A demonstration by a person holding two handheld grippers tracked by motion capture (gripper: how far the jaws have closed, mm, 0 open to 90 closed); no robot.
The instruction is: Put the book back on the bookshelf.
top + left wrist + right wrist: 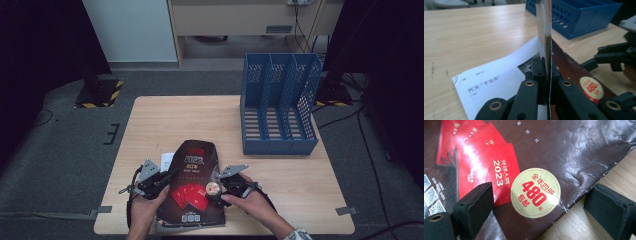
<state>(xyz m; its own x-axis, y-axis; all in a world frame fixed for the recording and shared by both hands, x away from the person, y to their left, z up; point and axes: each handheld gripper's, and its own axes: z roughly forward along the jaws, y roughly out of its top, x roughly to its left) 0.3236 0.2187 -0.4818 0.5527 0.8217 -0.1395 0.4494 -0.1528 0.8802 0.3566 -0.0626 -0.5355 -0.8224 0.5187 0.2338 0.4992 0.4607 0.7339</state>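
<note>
Mid-pickup of the dark magazine (196, 185) lying near the front of the tabletop (300, 175). Left gripper (167, 177) clenched on the raised left edge of the cover, seen edge-on between its jaws, above a white printed sheet (496, 82). Right gripper (216, 192) released, jaws straddling the magazine's right edge by the round price sticker (535, 193). Long axis running away from the person, top end toward the blue file rack (279, 102). Next, probably: closing the right jaws on that edge, then lifting level with both hands.
</note>
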